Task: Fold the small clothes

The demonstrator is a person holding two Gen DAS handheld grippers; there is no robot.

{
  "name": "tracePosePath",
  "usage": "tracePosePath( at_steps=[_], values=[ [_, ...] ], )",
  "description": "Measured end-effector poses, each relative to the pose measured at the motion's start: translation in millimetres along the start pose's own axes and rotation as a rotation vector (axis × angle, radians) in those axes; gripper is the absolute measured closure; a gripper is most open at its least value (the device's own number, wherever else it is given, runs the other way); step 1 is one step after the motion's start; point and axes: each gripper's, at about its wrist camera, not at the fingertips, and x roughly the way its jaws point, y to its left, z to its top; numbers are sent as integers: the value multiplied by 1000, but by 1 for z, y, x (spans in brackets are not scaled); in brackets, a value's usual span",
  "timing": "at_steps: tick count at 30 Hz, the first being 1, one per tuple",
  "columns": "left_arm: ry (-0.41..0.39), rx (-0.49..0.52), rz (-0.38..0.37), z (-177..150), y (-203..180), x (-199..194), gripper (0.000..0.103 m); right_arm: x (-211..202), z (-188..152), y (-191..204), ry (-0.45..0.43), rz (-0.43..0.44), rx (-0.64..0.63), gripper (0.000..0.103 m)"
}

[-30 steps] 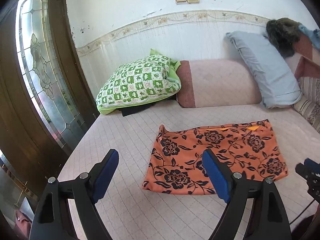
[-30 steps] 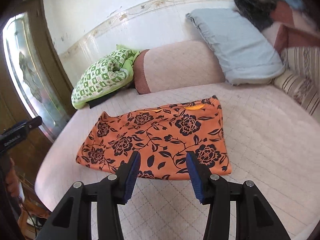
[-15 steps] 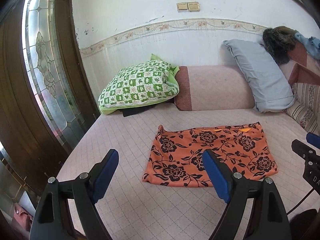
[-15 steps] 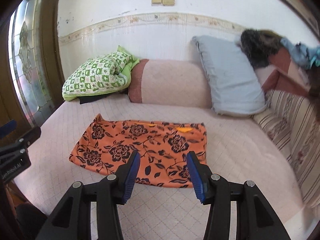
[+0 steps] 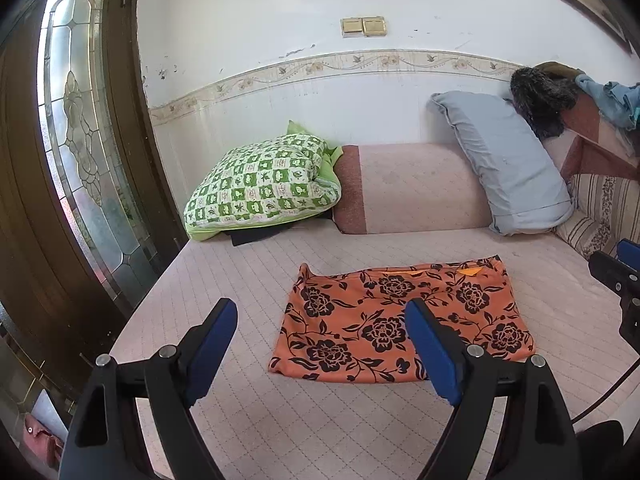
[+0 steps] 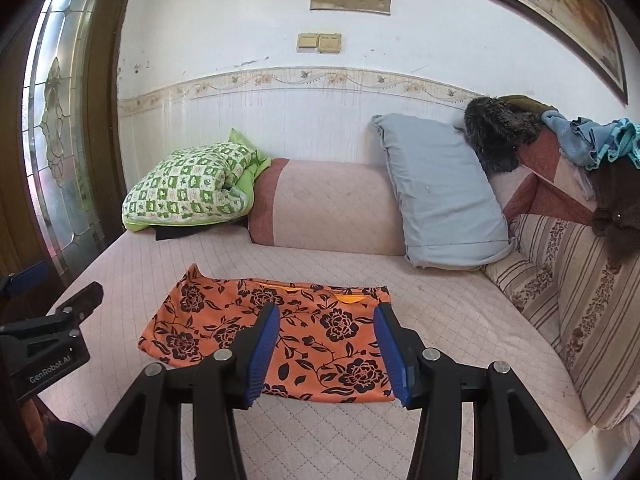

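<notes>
Both tongs, left [image 5: 322,334] and right [image 6: 326,330], released and empty, tilted downward above the folded orange floral garment [image 6: 256,338].

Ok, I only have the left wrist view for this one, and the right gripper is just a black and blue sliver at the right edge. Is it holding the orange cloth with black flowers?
Observer: No. The right wrist view shows the right gripper open, nothing between its blue pads. The orange cloth with black flowers lies flat on the pink quilted mattress.
Operator: Anything further right that I can't see?
Observer: A dark brown garment hangs over the backrest, below the light blue one.
Operator: And my own gripper from outside?
Observer: The left gripper shows at the left edge, with white GenRobot.AI lettering on its black body.
</notes>
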Motion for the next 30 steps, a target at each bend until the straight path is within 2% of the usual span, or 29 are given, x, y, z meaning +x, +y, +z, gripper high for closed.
tracePosePath(
  at_steps=[15,30],
  values=[
    [-10,31,-18,4,-11,-8,17,-7,0,-7,-28,11,7,50],
    [31,41,-35,1,-21,10,17,4,-3,-16,-10,1,14,50]
  ],
)
